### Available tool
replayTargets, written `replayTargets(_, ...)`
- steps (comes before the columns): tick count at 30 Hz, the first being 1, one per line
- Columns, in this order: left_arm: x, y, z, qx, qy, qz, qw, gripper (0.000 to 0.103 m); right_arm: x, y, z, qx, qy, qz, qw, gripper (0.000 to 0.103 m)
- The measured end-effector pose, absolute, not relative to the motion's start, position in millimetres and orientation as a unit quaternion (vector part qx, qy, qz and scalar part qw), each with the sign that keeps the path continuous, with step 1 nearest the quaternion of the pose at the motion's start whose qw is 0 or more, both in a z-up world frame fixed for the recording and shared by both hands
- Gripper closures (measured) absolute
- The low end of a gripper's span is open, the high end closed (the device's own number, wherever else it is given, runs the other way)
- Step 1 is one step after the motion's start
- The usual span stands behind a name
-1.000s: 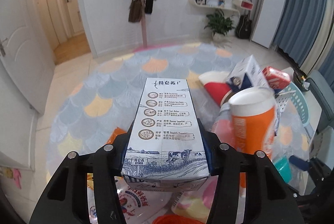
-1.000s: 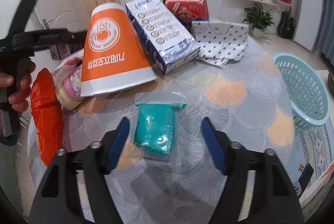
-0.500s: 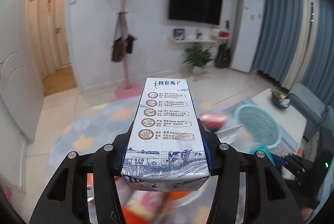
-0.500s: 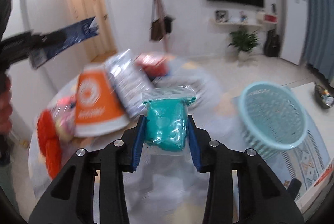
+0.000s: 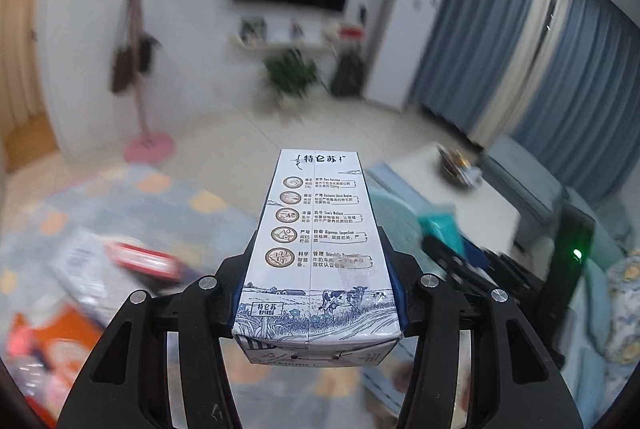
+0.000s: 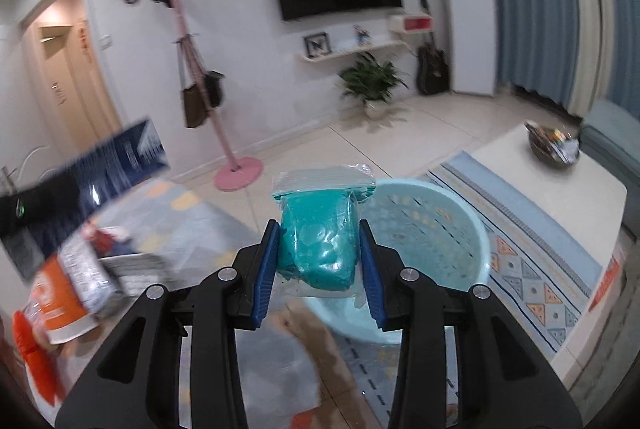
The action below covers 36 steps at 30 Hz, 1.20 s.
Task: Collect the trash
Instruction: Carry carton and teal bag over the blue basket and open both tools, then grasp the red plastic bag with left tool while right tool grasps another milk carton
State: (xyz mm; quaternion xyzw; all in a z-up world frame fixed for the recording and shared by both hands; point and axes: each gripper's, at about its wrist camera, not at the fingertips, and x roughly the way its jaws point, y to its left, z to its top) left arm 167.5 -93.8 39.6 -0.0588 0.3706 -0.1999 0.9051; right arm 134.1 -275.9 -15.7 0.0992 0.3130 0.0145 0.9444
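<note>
My left gripper [image 5: 318, 265] is shut on a white and blue milk carton [image 5: 316, 249] and holds it in the air. My right gripper [image 6: 320, 249] is shut on a clear zip bag of teal stuff [image 6: 320, 237], held up just in front of a pale teal plastic basket [image 6: 452, 229] that stands on the floor. In the left wrist view the basket [image 5: 394, 217] shows partly behind the carton, with the teal bag [image 5: 440, 225] to its right. The carton also shows blurred at the left of the right wrist view [image 6: 88, 177].
A table with a scalloped cloth [image 6: 188, 205] holds more trash: an orange paper cup [image 6: 56, 305], a silver pack [image 6: 86, 277], a red box [image 5: 140, 259]. A low white table [image 6: 560, 189] with a bowl stands behind the basket. A pink coat stand [image 6: 236, 169] is farther back.
Both grippers have swung right, away from the table toward the basket. The right gripper closed on the teal bag and lifted it off the table. The left still holds the carton.
</note>
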Motion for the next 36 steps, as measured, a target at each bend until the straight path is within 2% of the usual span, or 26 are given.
replayTargets(11, 244, -163, -52, -0.052, 0.46, -0.23, 0.856, 0.052, 201, -325, -104, 0.165, 0.45, -0.013, 0.877, 0.067)
replayTargets(16, 261, -178, -79, -0.05, 0.486, -0.245, 0.838, 0.052, 207, -335, -122, 0.175, 0.474, -0.028, 0.862, 0.067)
replayTargets(17, 263, -178, -80, -0.048, 0.484, -0.244, 0.839, 0.051, 209, -337, -124, 0.178, 0.475, -0.029, 0.861, 0.066)
replayTargets(19, 264, -179, -79, -0.044, 0.474, -0.237, 0.847, 0.037, 209, -343, -125, 0.183, 0.476, -0.033, 0.86, 0.056)
replayTargets(20, 264, -179, -77, -0.043, 0.471, -0.237, 0.849, 0.035, 208, -345, -124, 0.183, 0.473, -0.037, 0.861, 0.048)
replayTargets(21, 263, -180, -76, -0.045, 0.467, -0.24, 0.85, 0.033, 206, -345, -123, 0.181, 0.47, -0.041, 0.863, 0.046)
replayTargets(27, 245, -174, -55, -0.05, 0.438, -0.246, 0.863, 0.03, 185, -350, -101, 0.183, 0.443, -0.036, 0.877, 0.046)
replayTargets(36, 183, -124, 6, -0.065, 0.365, -0.219, 0.903, 0.03, 146, -300, -32, 0.139, 0.379, 0.034, 0.914, 0.046)
